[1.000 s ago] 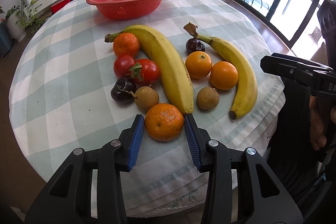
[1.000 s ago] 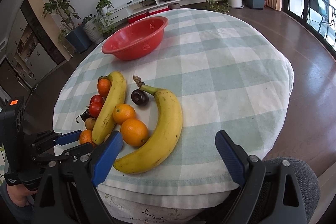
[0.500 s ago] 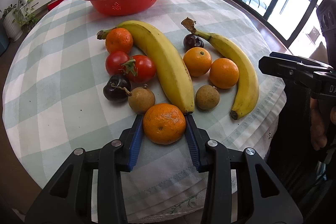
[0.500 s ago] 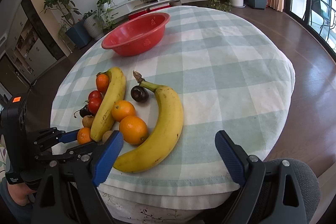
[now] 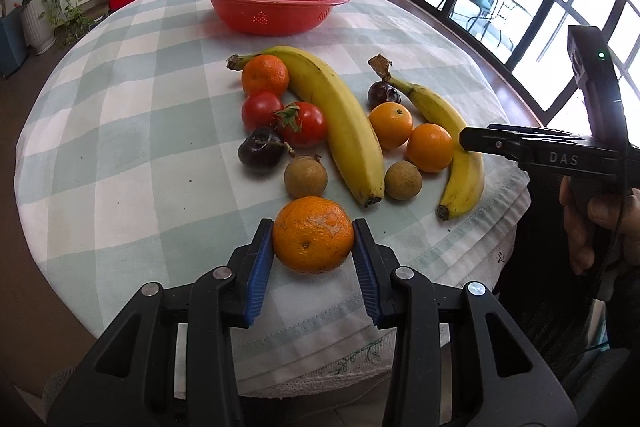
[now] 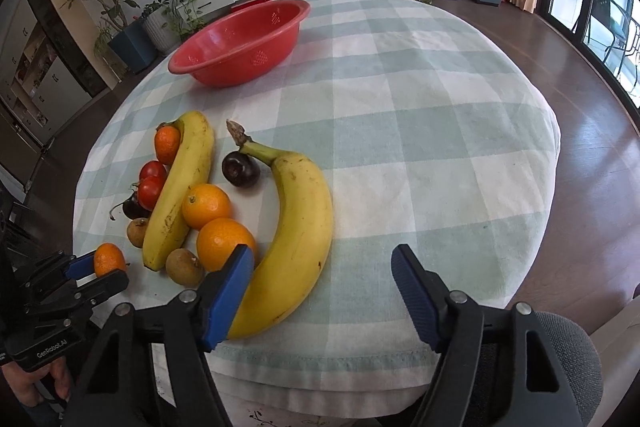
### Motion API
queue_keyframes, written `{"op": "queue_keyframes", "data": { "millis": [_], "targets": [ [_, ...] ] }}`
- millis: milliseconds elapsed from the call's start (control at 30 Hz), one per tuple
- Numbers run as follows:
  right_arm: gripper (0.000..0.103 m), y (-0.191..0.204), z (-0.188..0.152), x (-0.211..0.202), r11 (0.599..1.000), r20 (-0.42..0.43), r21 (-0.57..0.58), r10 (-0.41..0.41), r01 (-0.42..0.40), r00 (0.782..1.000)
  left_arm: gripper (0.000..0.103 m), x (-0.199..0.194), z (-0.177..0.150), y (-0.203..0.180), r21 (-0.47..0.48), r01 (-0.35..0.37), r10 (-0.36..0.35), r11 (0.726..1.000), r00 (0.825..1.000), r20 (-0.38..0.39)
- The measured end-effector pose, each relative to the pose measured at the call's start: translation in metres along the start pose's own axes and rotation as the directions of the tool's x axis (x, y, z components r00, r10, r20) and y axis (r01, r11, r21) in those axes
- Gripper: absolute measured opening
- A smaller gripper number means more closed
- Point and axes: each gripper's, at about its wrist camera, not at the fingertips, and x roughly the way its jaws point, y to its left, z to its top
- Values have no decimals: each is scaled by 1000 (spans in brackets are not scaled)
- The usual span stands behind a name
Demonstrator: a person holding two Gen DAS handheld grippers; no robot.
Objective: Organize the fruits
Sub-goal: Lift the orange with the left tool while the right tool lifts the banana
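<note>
My left gripper (image 5: 313,233) is shut on a mandarin (image 5: 313,234) near the table's front edge; it also shows in the right wrist view (image 6: 109,259). Beyond it lie two bananas (image 5: 336,119) (image 5: 452,131), two oranges (image 5: 391,122), two tomatoes (image 5: 304,125), a second mandarin (image 5: 265,75), dark plums (image 5: 262,151) and brown round fruits (image 5: 306,177). A red bowl (image 5: 272,1) stands empty at the far side. My right gripper (image 6: 322,267) is open, over the near end of the right banana (image 6: 300,227).
The round table has a green-and-white checked cloth (image 6: 400,107). Its front edge is just below both grippers. A grey seat (image 6: 568,355) sits at the lower right. Plants, a low shelf and windows stand beyond the table.
My left gripper closed on the mandarin and lifted it slightly off the cloth, away from the banana tip. My right gripper moved a little forward over the banana.
</note>
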Motion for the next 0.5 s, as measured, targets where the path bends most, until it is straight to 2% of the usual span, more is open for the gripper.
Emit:
{"op": "queue_keyframes", "data": {
  "millis": [267,500],
  "targets": [
    [71,8,5,15,999,-65,-32,-20,18,998,36,1,-6,0,-6,21,-21,1000,1000,5],
    [67,9,14,14,990,-69,-114,-92,84,993,36,1,-7,5,-27,27,-27,999,1000,15]
  ]
}}
